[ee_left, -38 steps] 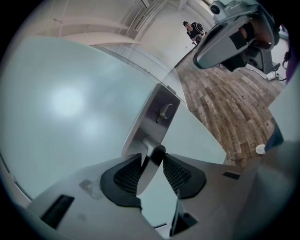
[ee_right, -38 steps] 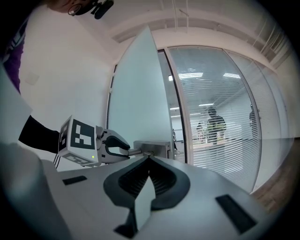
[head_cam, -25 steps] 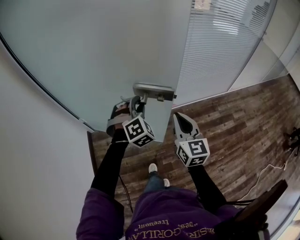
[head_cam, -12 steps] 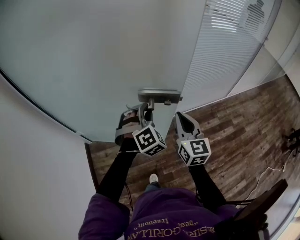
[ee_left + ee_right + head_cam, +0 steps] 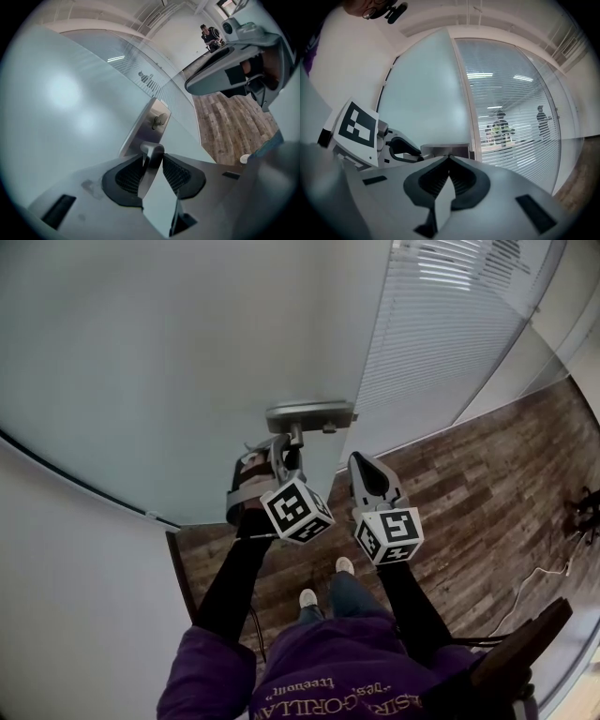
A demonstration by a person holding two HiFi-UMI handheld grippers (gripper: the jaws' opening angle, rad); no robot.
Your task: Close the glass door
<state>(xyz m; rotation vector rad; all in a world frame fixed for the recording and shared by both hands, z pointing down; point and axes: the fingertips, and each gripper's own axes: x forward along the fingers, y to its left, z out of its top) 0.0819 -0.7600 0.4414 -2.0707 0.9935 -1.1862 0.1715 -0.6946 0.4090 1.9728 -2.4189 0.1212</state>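
Our left gripper (image 5: 284, 454) squeezes the shiny metal door handle (image 5: 153, 151), hiding its end; beside it, our right gripper (image 5: 364, 465) has its jaws touching.

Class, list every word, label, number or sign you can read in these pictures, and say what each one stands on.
"GORILL": upside-down print on the person's purple shirt; the rest of that print is too blurred to read.
The left tool and right tool carry only square black-and-white markers, no letters.
Glass door and handle: no text.
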